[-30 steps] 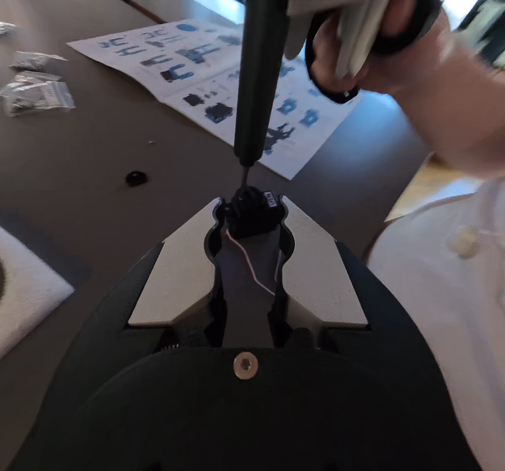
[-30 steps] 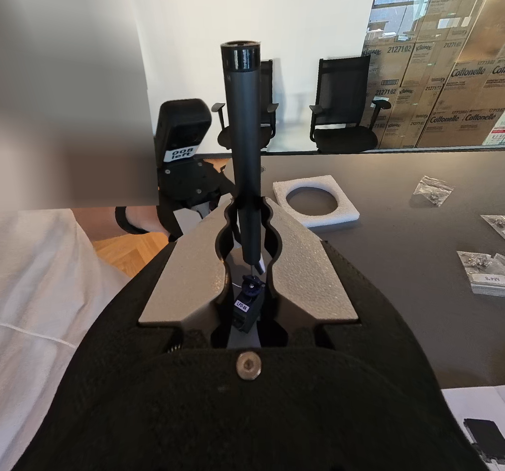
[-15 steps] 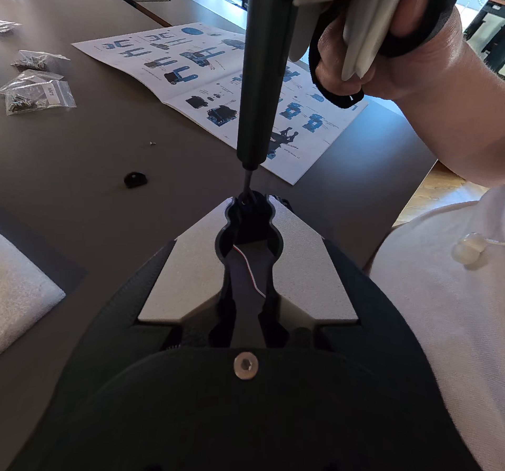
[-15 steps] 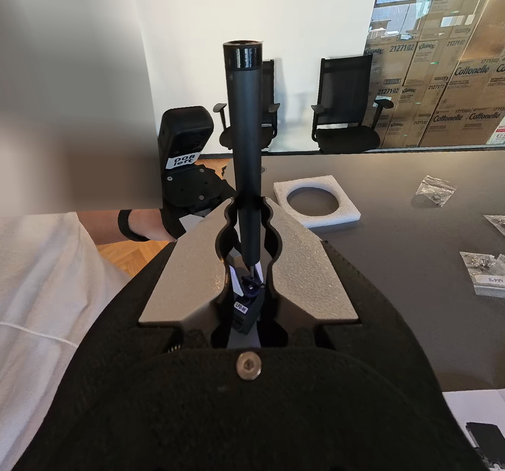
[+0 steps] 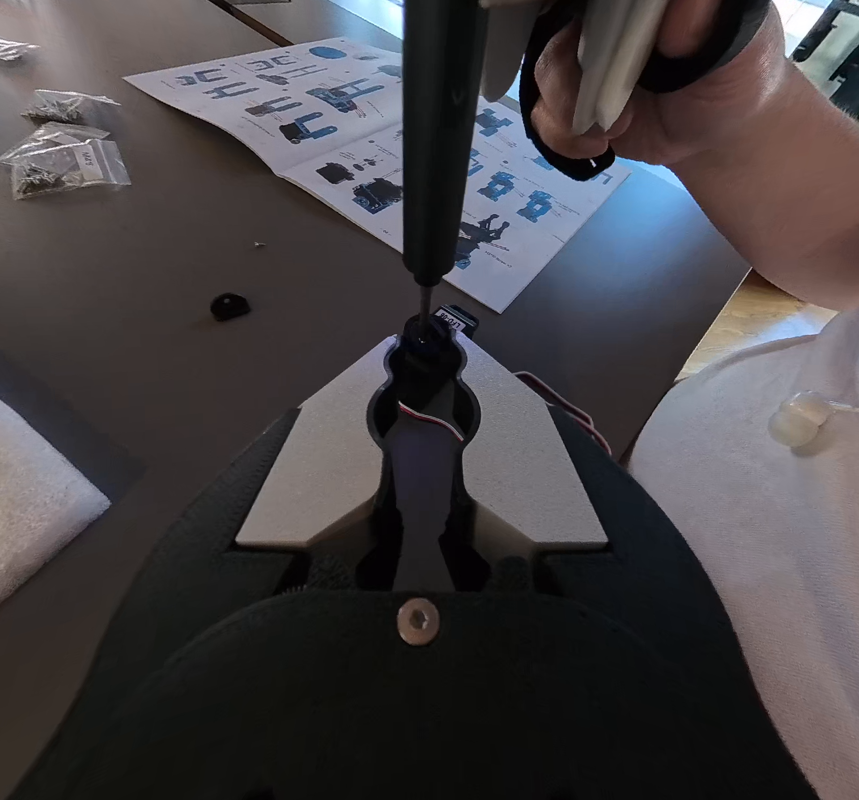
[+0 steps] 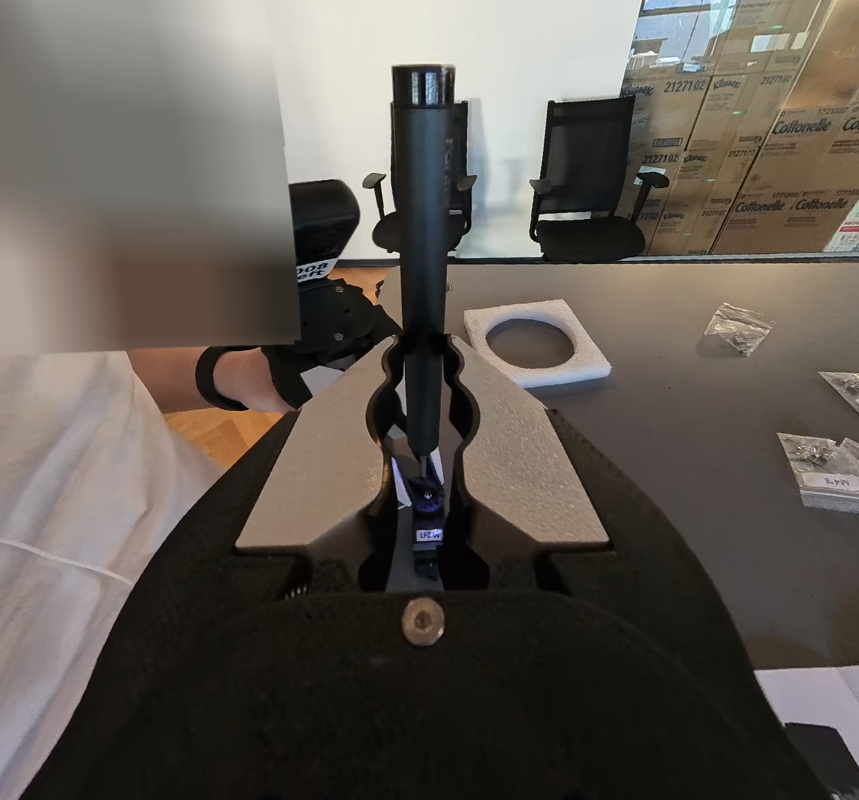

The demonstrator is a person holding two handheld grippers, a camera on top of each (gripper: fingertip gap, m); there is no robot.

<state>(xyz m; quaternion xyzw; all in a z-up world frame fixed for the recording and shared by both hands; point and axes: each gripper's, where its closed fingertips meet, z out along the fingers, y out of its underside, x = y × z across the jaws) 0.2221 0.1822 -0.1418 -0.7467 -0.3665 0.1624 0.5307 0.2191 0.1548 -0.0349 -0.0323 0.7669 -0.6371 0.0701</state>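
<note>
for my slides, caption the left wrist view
Left gripper clamps a small black servo while a black screwdriver bears down on its top.

Dark table (image 5: 162, 229) with manual (image 5: 362, 136), bags (image 5: 65, 164)

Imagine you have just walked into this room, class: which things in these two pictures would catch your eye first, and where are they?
Dead centre, the right claw is shut on an upright black screwdriver, its tip pressed onto a small black servo pinched in the left claw. Behind them an open instruction sheet with blue drawings lies on the dark table. A white foam square with a round hole sits farther along it.
</note>
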